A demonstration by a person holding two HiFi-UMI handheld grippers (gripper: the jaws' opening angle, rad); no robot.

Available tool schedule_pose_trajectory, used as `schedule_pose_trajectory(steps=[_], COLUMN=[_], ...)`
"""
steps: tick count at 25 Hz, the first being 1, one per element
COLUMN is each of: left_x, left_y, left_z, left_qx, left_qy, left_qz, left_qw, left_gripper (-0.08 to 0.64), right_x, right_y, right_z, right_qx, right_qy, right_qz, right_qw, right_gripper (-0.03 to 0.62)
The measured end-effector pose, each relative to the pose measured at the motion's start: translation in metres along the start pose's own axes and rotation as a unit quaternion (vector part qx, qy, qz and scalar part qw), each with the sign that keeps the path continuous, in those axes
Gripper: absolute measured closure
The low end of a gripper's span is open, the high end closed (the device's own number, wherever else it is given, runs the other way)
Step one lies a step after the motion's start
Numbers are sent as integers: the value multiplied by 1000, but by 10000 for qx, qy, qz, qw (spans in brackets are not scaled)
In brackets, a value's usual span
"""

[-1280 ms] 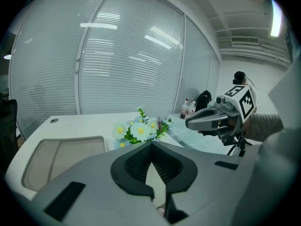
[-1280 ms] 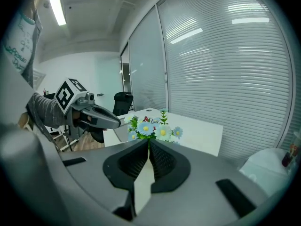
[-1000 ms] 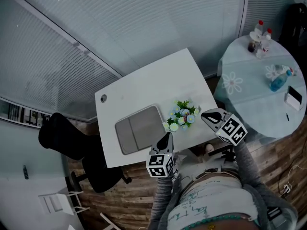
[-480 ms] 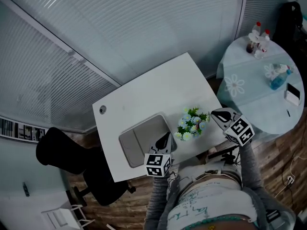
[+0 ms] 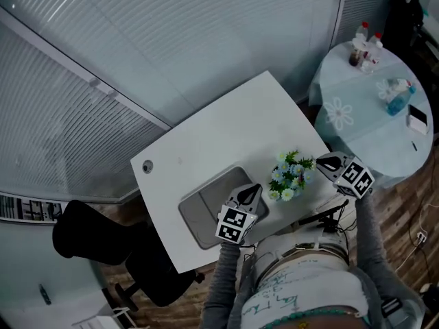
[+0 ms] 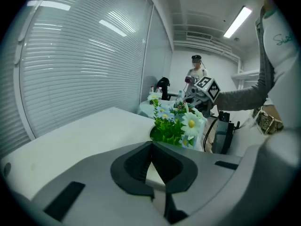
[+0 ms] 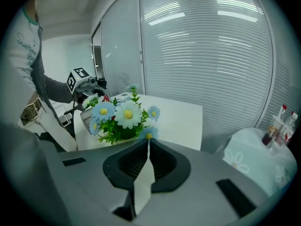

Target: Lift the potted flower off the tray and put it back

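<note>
Potted flower (image 5: 291, 177) stood on the white table (image 5: 206, 139), just right of the grey tray (image 5: 202, 210) and not on it; the tray held nothing. Judged light and top-heavy, with soft blooms that crush easily, so grip low on the pot, which was mostly hidden under foliage. Left gripper (image 5: 254, 190) was by the tray's right edge, right gripper (image 5: 322, 163) just beside the flowers. Both sets of jaws were fully closed and empty.

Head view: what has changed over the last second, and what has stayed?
The left gripper moved forward over the tray, turning toward the potted flower. The right gripper hardly shifted beside it. Both stayed shut and empty; the flower stayed on the table, off the tray.
</note>
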State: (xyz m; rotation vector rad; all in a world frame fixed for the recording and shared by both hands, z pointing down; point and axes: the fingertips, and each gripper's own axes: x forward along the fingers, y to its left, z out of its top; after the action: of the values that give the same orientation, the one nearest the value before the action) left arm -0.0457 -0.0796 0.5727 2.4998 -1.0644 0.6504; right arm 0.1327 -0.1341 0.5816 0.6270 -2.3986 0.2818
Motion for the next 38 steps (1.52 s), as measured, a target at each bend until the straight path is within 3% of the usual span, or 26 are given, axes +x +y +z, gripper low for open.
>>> schedule_pose_trajectory(steps=[6,10,22,33,38], left_x=[15,23,30,41,43], left_y=[-3,-4,1,-5,-10], left_z=[-3,-4,-12,-21,-26], left_qx=[132,-19,4,32,59], left_qy=[100,98,422,513,632], left_qz=[-411,-396,-355,-596,-808], left_qw=[9990,9992,9985,9969,9947], left_gripper=[548,548,548,543,469], right_x=[14,15,31,43,47], right_y=[5,2,-12,10,12], right_z=[-8,-13,-34,-30,-24], right_qx=[94,108,-191,-611,-733], right_qy=[207,258,752,575,454], right_qz=[40,186,850,1796,1959], right_qw=[9997,9994,9934,9802,9768], right_gripper=[566,566,565,565,546])
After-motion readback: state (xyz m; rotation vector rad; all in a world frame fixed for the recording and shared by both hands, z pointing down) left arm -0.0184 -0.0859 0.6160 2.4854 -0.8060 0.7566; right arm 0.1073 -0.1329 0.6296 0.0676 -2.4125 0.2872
